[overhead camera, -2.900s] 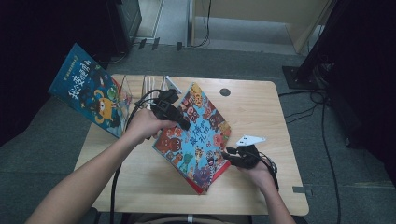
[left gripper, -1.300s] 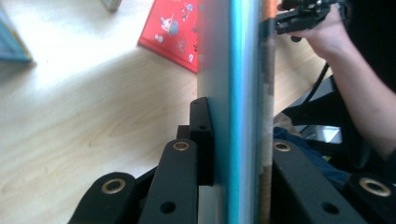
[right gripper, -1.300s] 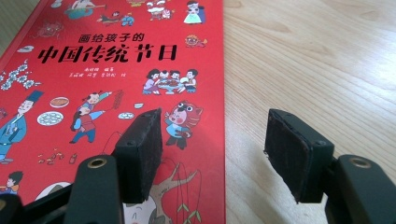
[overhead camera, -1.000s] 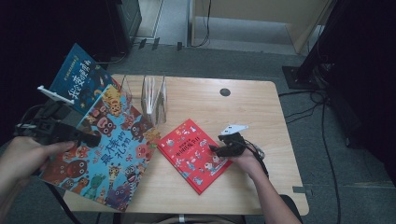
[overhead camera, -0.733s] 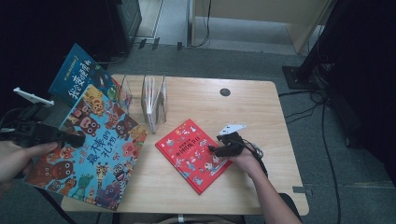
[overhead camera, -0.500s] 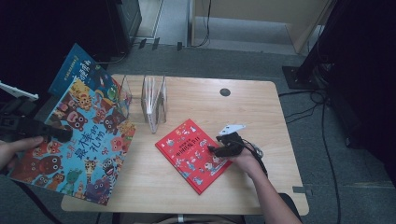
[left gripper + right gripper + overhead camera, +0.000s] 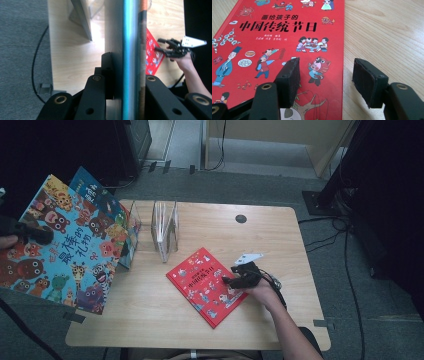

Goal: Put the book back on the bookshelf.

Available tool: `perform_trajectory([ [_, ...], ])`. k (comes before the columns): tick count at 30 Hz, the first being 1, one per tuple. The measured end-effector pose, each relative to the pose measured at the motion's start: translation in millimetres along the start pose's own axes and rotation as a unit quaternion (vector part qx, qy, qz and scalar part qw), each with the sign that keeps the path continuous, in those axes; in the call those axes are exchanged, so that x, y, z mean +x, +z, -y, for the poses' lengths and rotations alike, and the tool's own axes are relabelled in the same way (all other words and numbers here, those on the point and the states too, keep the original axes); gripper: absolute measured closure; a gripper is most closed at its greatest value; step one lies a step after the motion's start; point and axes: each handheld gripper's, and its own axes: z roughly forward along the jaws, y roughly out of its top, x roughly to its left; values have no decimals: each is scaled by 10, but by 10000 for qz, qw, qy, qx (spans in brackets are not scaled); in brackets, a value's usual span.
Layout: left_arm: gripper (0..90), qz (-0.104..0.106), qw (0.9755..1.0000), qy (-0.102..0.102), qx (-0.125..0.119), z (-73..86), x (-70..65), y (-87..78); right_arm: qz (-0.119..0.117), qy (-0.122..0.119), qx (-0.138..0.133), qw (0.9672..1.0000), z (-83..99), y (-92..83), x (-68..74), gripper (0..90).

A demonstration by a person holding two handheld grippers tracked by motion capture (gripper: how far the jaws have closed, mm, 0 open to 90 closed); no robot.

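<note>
A large picture book with cartoon animals on its cover (image 7: 65,245) hangs tilted past the table's left edge, with my left gripper (image 7: 31,234) shut on its left side. In the left gripper view that book (image 7: 127,37) runs edge-on between the jaws of the left gripper (image 7: 127,68). A red picture book (image 7: 207,286) lies flat on the table. My right gripper (image 7: 234,280) rests at its right edge, open. In the right gripper view the right gripper (image 7: 324,77) has its open jaws either side of the red book's (image 7: 274,37) edge, one pad over the cover, one over bare wood.
A clear acrylic book stand (image 7: 165,230) stands upright at the back left of the wooden table (image 7: 280,245). A blue book (image 7: 92,192) leans behind the animal book. A dark round hole (image 7: 241,218) sits near the back edge. Cables (image 7: 345,235) lie on the floor at right.
My left gripper has carried the animal book left and upward, from over the table's left part to beyond its edge. The right gripper and the red book have stayed put.
</note>
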Motion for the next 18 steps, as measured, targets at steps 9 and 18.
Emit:
perform_trajectory([
  [9,813,-242,9996,-139,-19,-425,-20,174,-17,-13,-15,10000,-3,8,9,392],
  [18,814,-319,9991,-257,-109,-758,-22,368,-43,-47,-11,10000,-3,10,22,395],
])
